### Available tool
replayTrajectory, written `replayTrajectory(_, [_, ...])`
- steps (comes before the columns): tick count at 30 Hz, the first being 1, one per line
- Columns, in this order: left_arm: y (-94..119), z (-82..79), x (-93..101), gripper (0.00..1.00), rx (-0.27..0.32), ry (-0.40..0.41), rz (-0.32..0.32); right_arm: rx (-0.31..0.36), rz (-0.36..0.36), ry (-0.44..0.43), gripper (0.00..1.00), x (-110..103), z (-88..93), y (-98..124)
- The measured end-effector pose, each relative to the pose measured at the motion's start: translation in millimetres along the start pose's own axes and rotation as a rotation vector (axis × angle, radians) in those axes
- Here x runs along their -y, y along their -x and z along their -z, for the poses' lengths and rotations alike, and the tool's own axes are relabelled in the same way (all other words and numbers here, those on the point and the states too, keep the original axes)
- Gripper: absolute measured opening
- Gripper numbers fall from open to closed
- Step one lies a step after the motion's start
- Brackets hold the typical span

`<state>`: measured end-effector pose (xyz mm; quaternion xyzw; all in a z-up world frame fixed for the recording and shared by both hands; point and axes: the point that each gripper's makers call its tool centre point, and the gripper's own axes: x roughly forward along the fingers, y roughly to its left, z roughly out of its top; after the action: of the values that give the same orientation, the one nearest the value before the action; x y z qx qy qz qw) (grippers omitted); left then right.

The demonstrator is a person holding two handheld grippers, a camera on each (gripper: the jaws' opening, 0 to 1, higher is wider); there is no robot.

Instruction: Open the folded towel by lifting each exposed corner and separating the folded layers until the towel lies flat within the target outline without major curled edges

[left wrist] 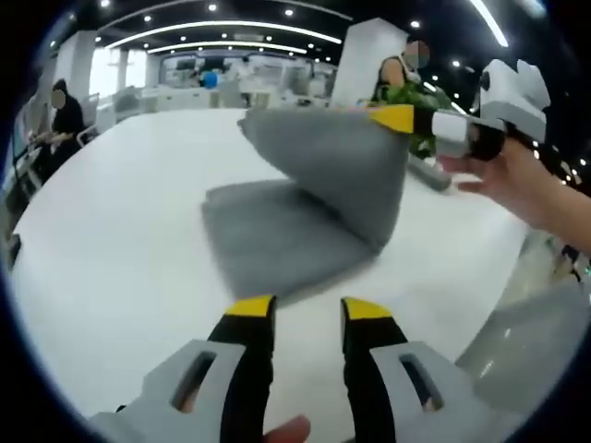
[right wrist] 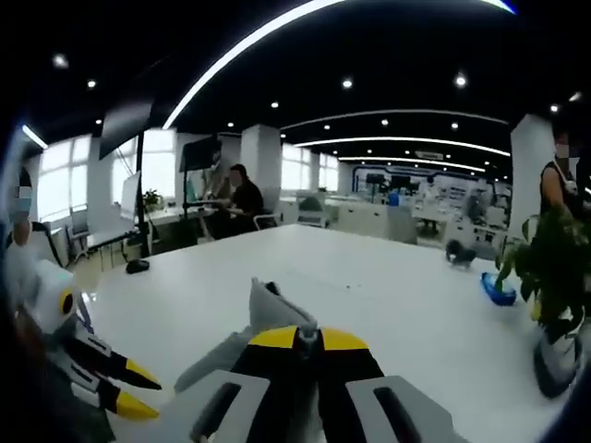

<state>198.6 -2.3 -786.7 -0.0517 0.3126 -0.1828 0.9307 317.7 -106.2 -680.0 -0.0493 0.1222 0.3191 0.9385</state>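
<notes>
A grey towel (left wrist: pixel 295 217) lies folded on the white table (left wrist: pixel 120 240). Its top layer is lifted up and to the right like a flap. My right gripper (left wrist: pixel 397 118), entering the left gripper view from the right, is shut on the raised corner of that flap. In the right gripper view its yellow-tipped jaws (right wrist: pixel 308 339) pinch grey towel cloth (right wrist: pixel 272 305) above the table. My left gripper (left wrist: pixel 307 309) stands open just short of the towel's near edge, nothing between its jaws. It appears again at the lower left of the right gripper view (right wrist: pixel 129 388).
A potted green plant (right wrist: pixel 554 268) stands at the table's right side, with a blue object (right wrist: pixel 497 288) and a small dark object (right wrist: pixel 459 252) near it. People sit at desks beyond the table. A grey cloth-like surface (left wrist: pixel 531 346) lies off the table's right edge.
</notes>
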Motion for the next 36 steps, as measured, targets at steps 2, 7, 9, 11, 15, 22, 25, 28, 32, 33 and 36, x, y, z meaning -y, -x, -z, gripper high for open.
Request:
replayTrajectory(2, [0, 1.4, 0.0, 0.26, -0.006, 0.008, 0.001, 0.003, 0.022, -0.028, 0.03, 10, 2.8, 6])
replayTrajectory(7, [1, 3.6, 0.8, 0.26, -0.015, 0.007, -0.001, -0.001, 0.063, -0.077, 0.03, 29, 13.8, 18])
replayTrajectory(9, [1, 5.4, 0.1, 0.26, -0.024, -0.001, -0.006, -0.008, 0.077, -0.083, 0.03, 33, 19.0, 22])
replayTrajectory(11, [2, 5.9, -1.2, 0.26, -0.026, -0.011, -0.013, -0.016, 0.1, -0.092, 0.03, 40, 25.2, 27])
replayTrajectory(15, [2, 5.2, -0.7, 0.26, -0.02, -0.001, -0.009, -0.022, 0.134, -0.119, 0.03, 51, 33.8, 34])
replayTrajectory(22, [2, 5.7, 0.8, 0.26, -0.023, 0.001, -0.003, -0.039, 0.182, -0.146, 0.03, 71, 52.1, 42])
replayTrajectory(25, [2, 5.5, 0.3, 0.26, -0.023, -0.007, -0.007, -0.047, 0.211, -0.159, 0.03, 81, 58.7, 48])
replayTrajectory(28, [1, 4.8, 0.8, 0.26, -0.021, -0.011, -0.006, -0.055, 0.237, -0.188, 0.03, 91, 68.4, 54])
replayTrajectory(32, [1, 3.1, 2.5, 0.26, -0.015, -0.018, 0.0, -0.066, 0.27, -0.21, 0.03, 100, 79.9, 60])
replayTrajectory(33, [1, 3.0, 2.5, 0.26, -0.014, -0.019, 0.0, -0.07, 0.275, -0.213, 0.03, 102, 82.0, 61])
replayTrajectory(36, [1, 2.0, 2.6, 0.26, -0.008, -0.017, 0.0, -0.082, 0.294, -0.223, 0.03, 107, 88.8, 63])
